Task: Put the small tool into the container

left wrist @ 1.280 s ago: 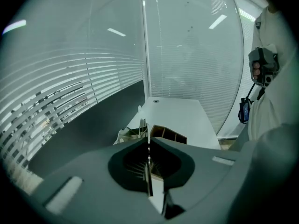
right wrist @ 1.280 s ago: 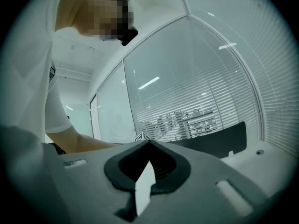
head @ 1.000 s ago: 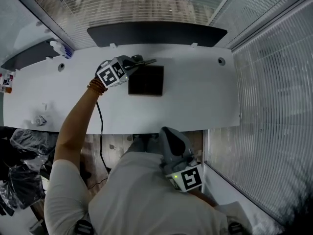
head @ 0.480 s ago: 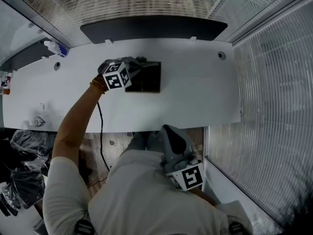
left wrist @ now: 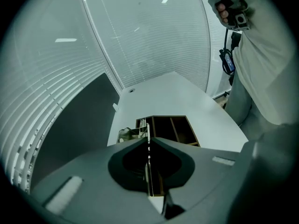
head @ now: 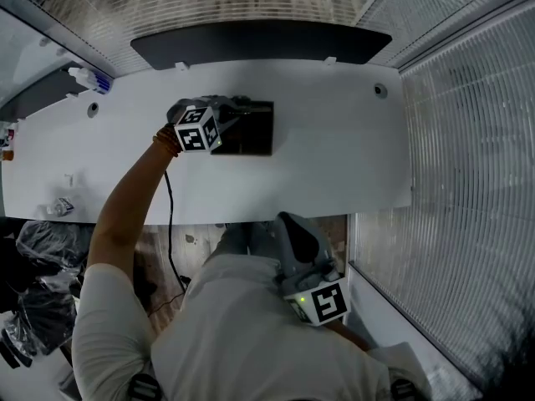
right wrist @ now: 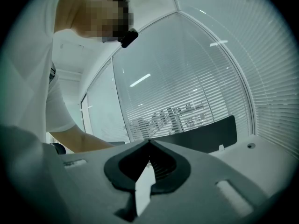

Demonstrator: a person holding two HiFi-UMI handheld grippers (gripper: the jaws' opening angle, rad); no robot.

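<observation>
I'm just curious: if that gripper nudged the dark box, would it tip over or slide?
Probably slide: the box looks low and wide, flat on the smooth white table. Its open compartments look mostly empty, so it is likely light and easily shoved.

Surface [head: 334,157] right of container [head: 255,136] lies open up to the blinds [head: 468,182], only a grommet [head: 380,91] there. Left gripper [head: 241,107], fingers shut on tool [left wrist: 126,134], hangs over the container's left edge and blocks that side. Arm [head: 134,199] crosses the near-left surface. Container top open, dividers [left wrist: 175,127] split it. Dark panel [head: 259,44] walls the back edge. Bottle [head: 88,79] far left, well apart.
</observation>
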